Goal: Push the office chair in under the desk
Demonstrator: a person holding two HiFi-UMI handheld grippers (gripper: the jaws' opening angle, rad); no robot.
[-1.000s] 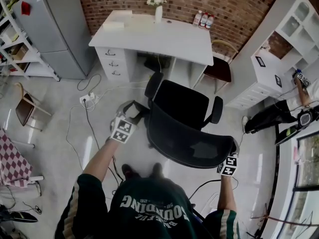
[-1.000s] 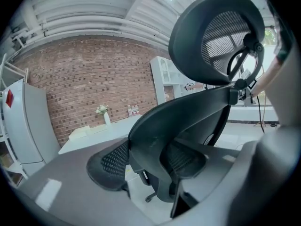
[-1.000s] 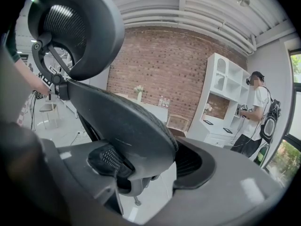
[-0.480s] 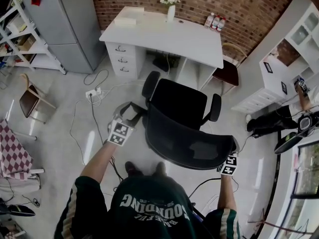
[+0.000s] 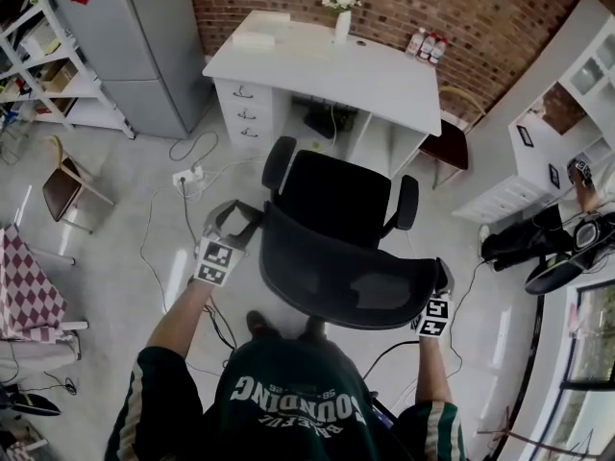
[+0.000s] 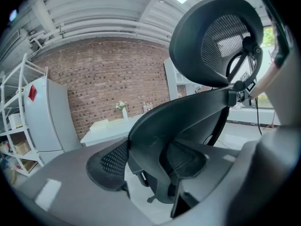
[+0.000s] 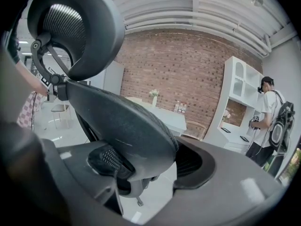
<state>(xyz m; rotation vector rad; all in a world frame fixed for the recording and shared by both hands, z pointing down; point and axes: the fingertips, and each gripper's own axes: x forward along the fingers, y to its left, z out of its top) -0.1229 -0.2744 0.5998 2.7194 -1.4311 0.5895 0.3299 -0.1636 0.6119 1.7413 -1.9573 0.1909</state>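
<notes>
As we stand right behind the office chair [image 5: 336,257], we hold both arms out in front of us, one on each side of its tall back. Our left arm [image 5: 178,320] goes out to the left and is nearly straight. Our right arm [image 5: 430,373] stays closer to our body and points forward.

The left gripper [image 5: 240,224] is at the left edge of the chair's back. In the left gripper view, that edge sits between the two black pads [image 6: 108,164], and the pads press on it from both sides. The jaws are partly open, just as wide as the edge is thick. The gripper points a little down, and the headrest [image 6: 216,41] is high above it.

The right gripper [image 5: 440,286] is at the right edge of the back. In the right gripper view, the curved edge fills the gap between its pads [image 7: 106,161], so it has hold of the chair too.

The chair stands on the floor with its seat [image 5: 341,195] facing the white desk [image 5: 384,80]. The seat is close to the open gap under the desk, but it is not under the top yet. A vase of flowers [image 5: 342,22] stands at the back of the desk.
</notes>
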